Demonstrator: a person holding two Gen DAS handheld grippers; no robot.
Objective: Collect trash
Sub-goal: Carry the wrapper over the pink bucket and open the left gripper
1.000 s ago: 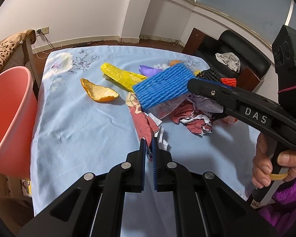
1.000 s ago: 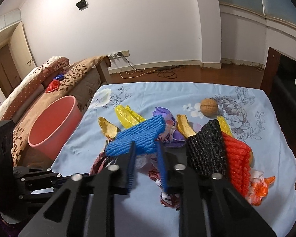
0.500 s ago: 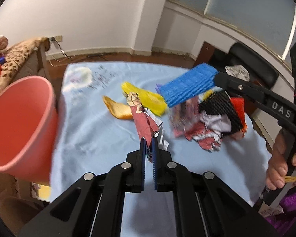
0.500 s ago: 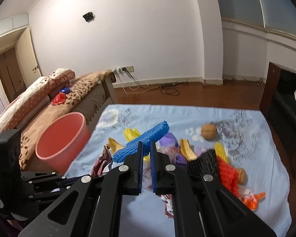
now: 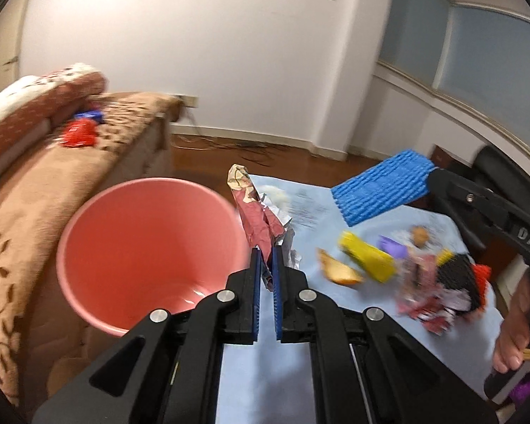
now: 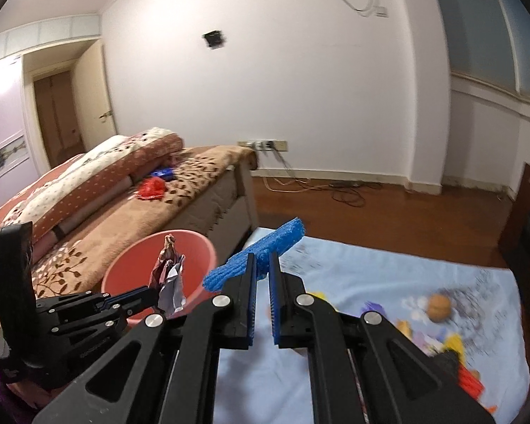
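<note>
My left gripper (image 5: 266,256) is shut on a crumpled red wrapper (image 5: 254,212) and holds it in the air beside the right rim of the pink bucket (image 5: 141,243). The wrapper (image 6: 168,275) and bucket (image 6: 190,243) also show in the right wrist view. My right gripper (image 6: 260,265) is shut on a blue foam net (image 6: 265,251) and holds it above the table's left edge; the net (image 5: 381,190) also shows in the left wrist view. More trash lies on the blue tablecloth (image 5: 335,318): an orange peel (image 5: 339,272), a yellow wrapper (image 5: 367,256), black and red foam nets (image 5: 459,279).
A sofa with a brown blanket (image 5: 35,194) stands left of the bucket. A walnut (image 6: 439,306) lies on the cloth at the far right. A dark chair (image 5: 494,166) stands behind the table. The wooden floor (image 6: 371,208) lies beyond.
Both grippers have lifted their trash off the table and swung left toward the pink bucket. The right gripper closed on the blue net between the earliest frame and now.
</note>
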